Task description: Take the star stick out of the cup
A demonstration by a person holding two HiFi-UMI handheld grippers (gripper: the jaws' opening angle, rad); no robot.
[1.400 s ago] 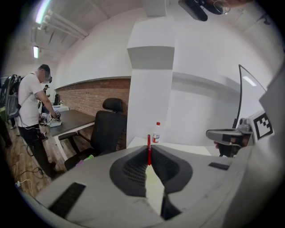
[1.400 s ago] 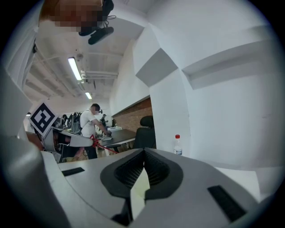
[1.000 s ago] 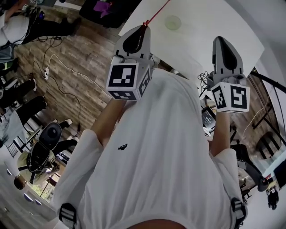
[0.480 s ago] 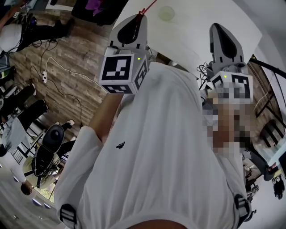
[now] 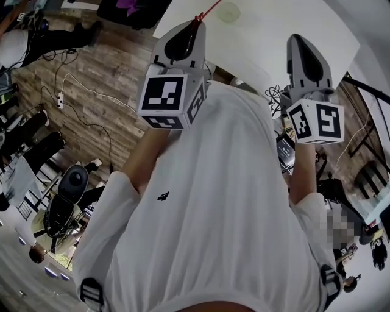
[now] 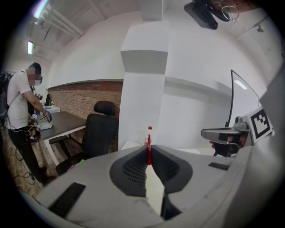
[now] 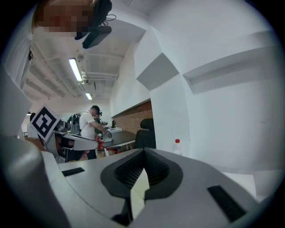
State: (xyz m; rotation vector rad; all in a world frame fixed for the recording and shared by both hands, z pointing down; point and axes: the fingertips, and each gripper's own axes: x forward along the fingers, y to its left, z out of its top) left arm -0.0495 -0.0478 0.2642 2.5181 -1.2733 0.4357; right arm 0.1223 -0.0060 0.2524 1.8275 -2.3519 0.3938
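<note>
Up at chest height, the left tongs are clenched on the red stick, which pokes out over the white tabletop, clear of the cup. Alongside, the right tongs are pressed together with nothing between them.

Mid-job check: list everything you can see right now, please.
star stick: one, red, clamped in left gripper
cup: one, pale, on the table
table: one, white, ahead
bottle: one, clear with red cap, by white wall
office chair: one, black, beside dark desk
bystander: one, white shirt, at that desk
left gripper: one, grey, shut on star stick
right gripper: one, grey, shut, empty
</note>
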